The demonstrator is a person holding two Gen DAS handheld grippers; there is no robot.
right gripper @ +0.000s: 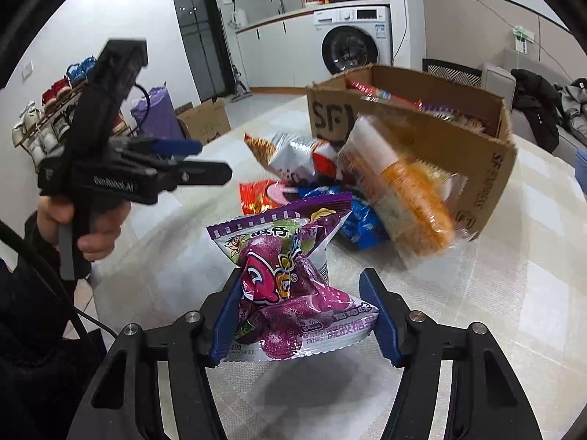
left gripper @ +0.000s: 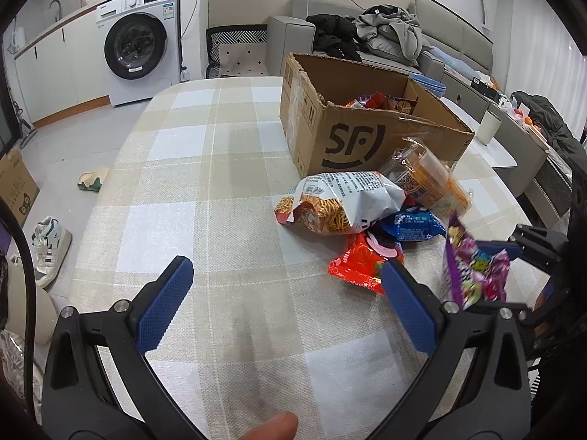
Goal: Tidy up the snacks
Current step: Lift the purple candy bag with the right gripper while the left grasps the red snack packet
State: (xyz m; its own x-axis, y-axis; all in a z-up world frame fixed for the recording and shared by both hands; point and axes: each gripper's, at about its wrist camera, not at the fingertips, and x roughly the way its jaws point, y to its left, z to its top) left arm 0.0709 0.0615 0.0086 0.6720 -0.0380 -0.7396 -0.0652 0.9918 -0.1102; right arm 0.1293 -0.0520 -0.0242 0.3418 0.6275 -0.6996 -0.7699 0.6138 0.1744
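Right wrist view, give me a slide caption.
Right tool lifts a purple candy bag above the table, snack pile and cardboard box beyond.

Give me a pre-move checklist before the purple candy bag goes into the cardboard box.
1. Purple candy bag between the right hand-held gripper fingers, lifted off the table: ok.
2. Both pads pressing firmly on the bag: cannot tell.
3. Cardboard box open on top: ok.
4. Room left inside the box: cannot tell.
5. Left hand-held gripper open, holding nothing: ok.
6. Path to the box clear: not ok, the orange packet leans in front.
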